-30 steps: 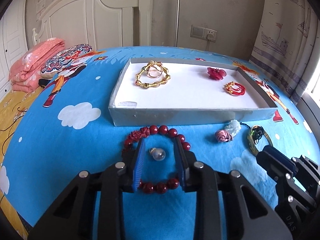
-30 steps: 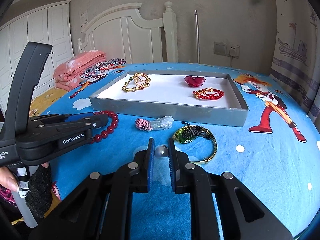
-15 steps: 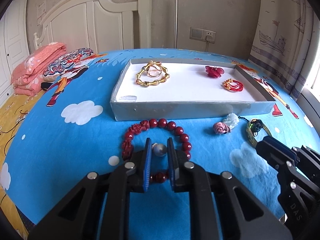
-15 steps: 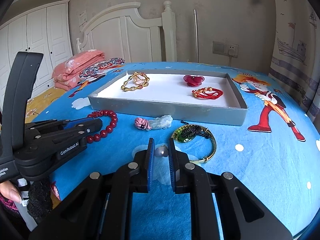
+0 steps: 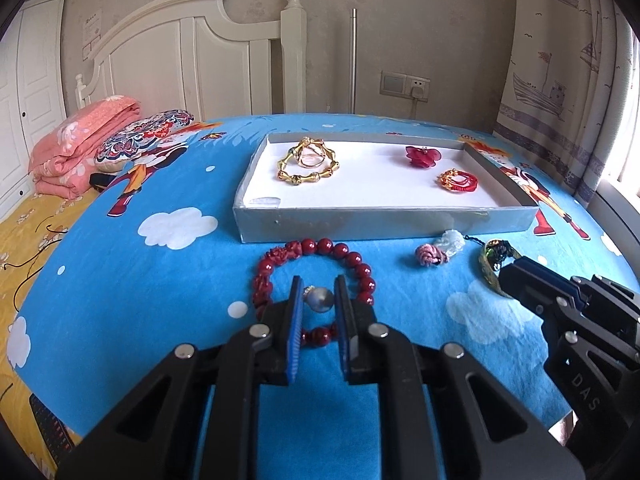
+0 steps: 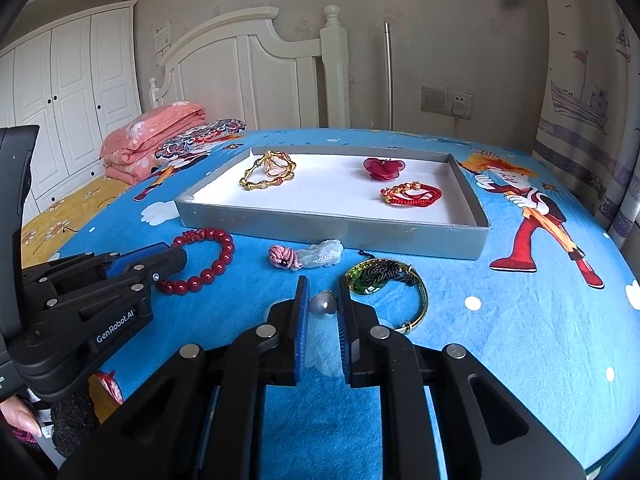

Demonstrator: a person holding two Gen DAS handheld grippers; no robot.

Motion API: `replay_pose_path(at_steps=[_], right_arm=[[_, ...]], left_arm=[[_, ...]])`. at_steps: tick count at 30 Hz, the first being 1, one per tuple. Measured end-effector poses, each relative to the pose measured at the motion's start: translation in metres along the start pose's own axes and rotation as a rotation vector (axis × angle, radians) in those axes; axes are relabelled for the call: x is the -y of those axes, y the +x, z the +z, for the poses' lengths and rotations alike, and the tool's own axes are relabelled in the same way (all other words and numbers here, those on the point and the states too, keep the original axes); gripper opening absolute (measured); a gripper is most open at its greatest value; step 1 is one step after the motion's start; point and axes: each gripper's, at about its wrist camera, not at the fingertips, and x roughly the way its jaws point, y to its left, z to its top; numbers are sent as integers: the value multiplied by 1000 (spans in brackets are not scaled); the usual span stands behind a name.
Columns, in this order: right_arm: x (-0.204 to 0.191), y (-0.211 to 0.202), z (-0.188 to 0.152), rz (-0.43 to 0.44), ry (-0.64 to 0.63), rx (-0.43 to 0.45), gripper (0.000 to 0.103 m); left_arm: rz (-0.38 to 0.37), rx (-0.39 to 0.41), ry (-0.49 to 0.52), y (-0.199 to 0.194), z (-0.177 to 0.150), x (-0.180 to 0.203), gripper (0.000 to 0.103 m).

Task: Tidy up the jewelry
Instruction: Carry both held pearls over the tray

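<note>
The left gripper (image 5: 318,300) has just clamped down. A second ago its jaws stood wide around a small silvery pearl drop, and now the blue pads pinch that pearl (image 5: 319,299) firmly between them, a little gold cap showing at its upper left. That looks like the pick completed: one more loose piece secured and, by my reading, ready to be carried to the grey tray (image 5: 384,224) just beyond. The pearl now shows over the middle of the red bead bracelet (image 5: 320,256), which lies flat on the blue cartoon bedsheet (image 5: 120,280) in front of the tray wall. The left camera's view has also shifted since the earlier frame, so the tray and headboard sit differently in it. Over on the other side, nothing has changed: the right gripper (image 6: 323,304) stays pressed on its own pearl (image 6: 322,304), parked above the sheet beside the green-and-gold bangle (image 6: 384,280). Already in the tray are the gold bamboo-link bracelet (image 5: 308,164), a red flower piece (image 5: 422,156) and a red cord bracelet (image 5: 458,180). Still waiting on the sheet are the bead bracelet, the bangle and the pink knot with its pale carved pendant (image 5: 440,250).
</note>
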Motion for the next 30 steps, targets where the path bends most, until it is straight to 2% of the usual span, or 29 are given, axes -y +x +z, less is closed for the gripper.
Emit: replay_pose_path(at_steps=[6,11,15,21,24,30], right_arm=[[1,3,18,-5,13,-2,14],[5,19,57,-19,-1,-12,14],[14,46,92,-22,-2,-24,14],[34,107,130,-43,21,-105,14],[43,129,140,-49,44,-143,14],[54,144,144,-65,72,-170,14]], left_arm=[[-5,18,2,-2,16,4,15],[-38,1,2,12,55,9,15],[-40,-23,-11,38,95,8,15],[-22,-84,-11,90,141,8,15],[-13,-130,-8,114,154,10,15],[27,-154,0,132,160,9,15]])
